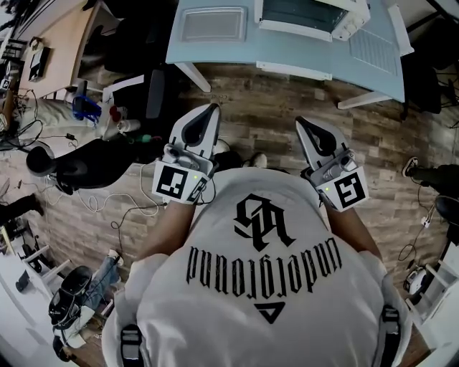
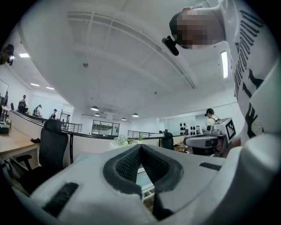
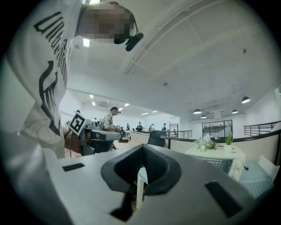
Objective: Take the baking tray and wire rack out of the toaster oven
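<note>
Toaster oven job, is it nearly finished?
It looks finished. The baking tray lies on the table on one side of the toaster oven, and the wire rack on the other. The left gripper and right gripper are shut and empty. Nothing seems left.

Baking tray (image 1: pixel 213 24) lies flat left of toaster oven (image 1: pixel 308 14) (wire rack (image 1: pixel 373 50) right).

White T-shirt (image 1: pixel 237 315) — black logo, black gothic lettering

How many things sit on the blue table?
3: a baking tray at its left, a toaster oven in the middle, a wire rack at its right. The table runs past the top edge, so more may be hidden.
</note>
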The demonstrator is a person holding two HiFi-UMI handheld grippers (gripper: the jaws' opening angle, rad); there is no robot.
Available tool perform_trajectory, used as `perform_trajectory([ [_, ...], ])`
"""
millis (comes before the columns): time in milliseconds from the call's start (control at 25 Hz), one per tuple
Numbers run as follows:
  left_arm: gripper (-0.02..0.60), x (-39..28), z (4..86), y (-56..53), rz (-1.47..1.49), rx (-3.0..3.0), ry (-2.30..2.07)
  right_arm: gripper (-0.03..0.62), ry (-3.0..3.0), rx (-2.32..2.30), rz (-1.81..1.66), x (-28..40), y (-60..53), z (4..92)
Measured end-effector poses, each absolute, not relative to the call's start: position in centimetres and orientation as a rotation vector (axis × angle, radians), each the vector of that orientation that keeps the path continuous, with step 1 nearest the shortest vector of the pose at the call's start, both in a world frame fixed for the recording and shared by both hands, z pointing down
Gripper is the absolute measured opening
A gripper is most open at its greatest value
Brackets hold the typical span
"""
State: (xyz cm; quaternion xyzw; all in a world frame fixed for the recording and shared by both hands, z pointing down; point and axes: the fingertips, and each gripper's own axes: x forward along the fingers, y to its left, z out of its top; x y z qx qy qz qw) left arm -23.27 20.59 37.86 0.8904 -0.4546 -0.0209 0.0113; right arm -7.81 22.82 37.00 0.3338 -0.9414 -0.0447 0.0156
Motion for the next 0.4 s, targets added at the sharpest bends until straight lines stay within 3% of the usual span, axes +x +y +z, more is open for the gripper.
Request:
perform_trajectory([
  [400, -0.003, -24.07, 37.64, 20.73, -0.065, 2.773, -1.441, 0.005, -2.941, 1.032, -0.131, -8.31, 22.72, 36.77],
])
